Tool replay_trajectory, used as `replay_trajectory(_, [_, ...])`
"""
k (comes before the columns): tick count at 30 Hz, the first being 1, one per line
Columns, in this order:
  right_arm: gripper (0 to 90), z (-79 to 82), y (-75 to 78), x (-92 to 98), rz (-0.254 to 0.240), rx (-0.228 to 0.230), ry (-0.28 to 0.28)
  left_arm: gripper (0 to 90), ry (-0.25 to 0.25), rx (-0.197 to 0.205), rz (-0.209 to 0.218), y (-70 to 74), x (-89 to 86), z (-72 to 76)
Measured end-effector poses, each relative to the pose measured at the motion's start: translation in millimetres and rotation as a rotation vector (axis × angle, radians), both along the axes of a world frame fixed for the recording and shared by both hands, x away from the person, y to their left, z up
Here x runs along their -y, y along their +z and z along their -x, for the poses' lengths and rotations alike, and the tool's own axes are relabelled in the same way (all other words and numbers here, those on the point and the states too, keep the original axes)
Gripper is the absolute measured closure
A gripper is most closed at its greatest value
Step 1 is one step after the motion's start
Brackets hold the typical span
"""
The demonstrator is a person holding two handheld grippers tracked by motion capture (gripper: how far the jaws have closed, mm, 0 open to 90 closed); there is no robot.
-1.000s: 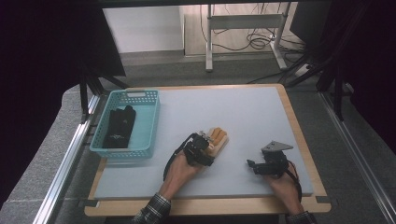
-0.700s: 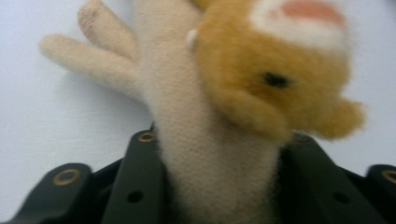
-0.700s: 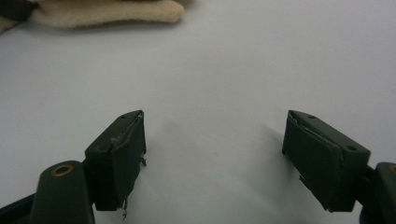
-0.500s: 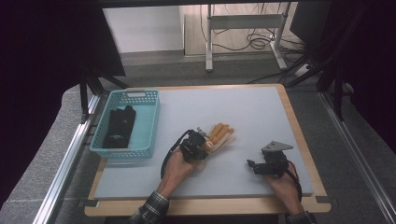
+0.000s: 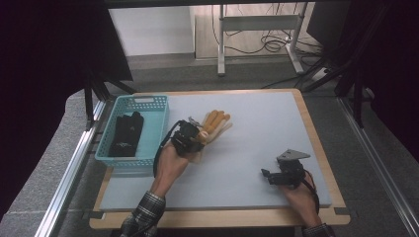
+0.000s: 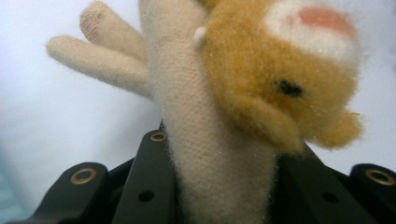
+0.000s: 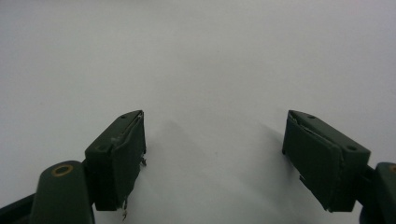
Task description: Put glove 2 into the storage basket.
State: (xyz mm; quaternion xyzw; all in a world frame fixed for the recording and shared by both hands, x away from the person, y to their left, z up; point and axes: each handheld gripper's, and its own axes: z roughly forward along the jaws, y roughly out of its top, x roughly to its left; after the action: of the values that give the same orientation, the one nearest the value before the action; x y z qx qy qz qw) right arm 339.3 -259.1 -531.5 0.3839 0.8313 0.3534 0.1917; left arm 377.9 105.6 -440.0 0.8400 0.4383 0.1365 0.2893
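A plush glove (image 5: 216, 123), cream with orange fingers, hangs lifted above the grey mat (image 5: 257, 128). My left gripper (image 5: 195, 136) is shut on its cream cuff. In the left gripper view the glove (image 6: 219, 93) stands between the two black jaws of that gripper (image 6: 224, 149), with an orange animal face on it. My right gripper (image 5: 267, 175) rests low on the mat at the right front, open. In the right gripper view its gripper (image 7: 215, 140) has nothing between its fingers (image 7: 121, 149), just bare mat.
A teal basket (image 5: 143, 101) stands at the mat's left edge, just left of the left hand, with a pair of black gloves (image 5: 126, 133) inside. A wooden rim (image 5: 316, 143) borders the mat. Metal rails run along both sides.
The left gripper's jaws closed on the plush glove, then it rose and shifted left and away from me toward the basket with the glove in it. The right gripper stayed put.
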Motion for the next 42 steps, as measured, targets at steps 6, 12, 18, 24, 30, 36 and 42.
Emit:
replay_trajectory(6, [20.7, 0.0, 0.0, 0.0, 0.000, 0.000, 0.000, 72.1, 0.105, 0.037, -0.010, 29.1, -45.2, -3.2])
replay_trajectory(12, [20.7, 0.0, -0.1, 0.0, 0.000, 0.001, 0.000, 71.6, 0.233, 0.042, -0.023, 44.0, -96.3, -5.0])
replay_trajectory(18, [20.7, 0.0, 0.0, 0.0, 0.000, 0.001, 0.000, 71.6, 0.355, -0.012, -0.051, 36.1, -141.0, -11.9])
replay_trajectory(24, [20.6, 0.0, 0.0, 0.0, 0.000, 0.000, 0.000, 71.8, 0.450, -0.114, -0.095, 4.0, -169.9, -28.9])
replay_trajectory(30, [20.7, 0.0, 0.0, -0.1, -0.001, 0.000, 0.000, 71.7, 0.463, -0.188, -0.103, -24.6, -168.9, -48.2])
replay_trajectory(36, [20.7, 0.0, 0.0, 0.0, -0.001, 0.001, 0.000, 70.8, 0.429, -0.222, -0.153, -41.2, -148.6, -67.9])
replay_trajectory(42, [20.7, 0.0, 0.0, 0.0, -0.001, 0.001, 0.000, 48.8, 0.414, -0.242, -0.212, -58.1, -138.0, -81.7])
